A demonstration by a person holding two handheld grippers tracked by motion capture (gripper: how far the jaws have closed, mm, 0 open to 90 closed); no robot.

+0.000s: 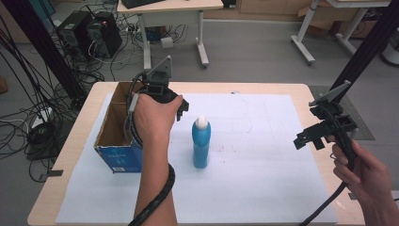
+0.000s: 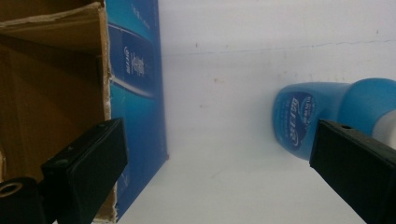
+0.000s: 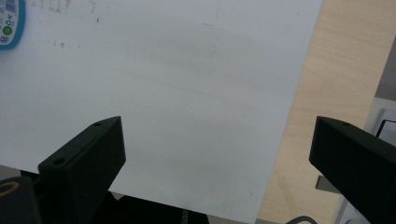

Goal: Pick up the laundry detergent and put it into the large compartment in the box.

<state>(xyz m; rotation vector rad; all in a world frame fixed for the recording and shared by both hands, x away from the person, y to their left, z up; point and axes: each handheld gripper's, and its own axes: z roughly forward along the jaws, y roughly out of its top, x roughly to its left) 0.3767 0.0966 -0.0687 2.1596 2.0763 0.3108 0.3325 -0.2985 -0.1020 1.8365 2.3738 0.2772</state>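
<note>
Blue plastic bottle with a white cap [image 1: 201, 141] stands upright near the middle of the white sheet [image 1: 263, 155] that covers the surface, just to the 3 o'clock side of the open cardboard box with blue printed sides [image 1: 115, 127]. It looks rigid, smooth and glossy, so probably a bit slippery, and tall and narrow enough to tip if nudged high up; its weight depends on its fill, which cannot be told. The safest hold is likely across the wide lower body, below the tapering neck. The left tongs [image 1: 181, 107] hover at the bottle's 10 o'clock, spread wide and empty, with box and bottle either side. The right tongs [image 1: 308, 139] wait released, well apart at 3 o'clock.
</note>
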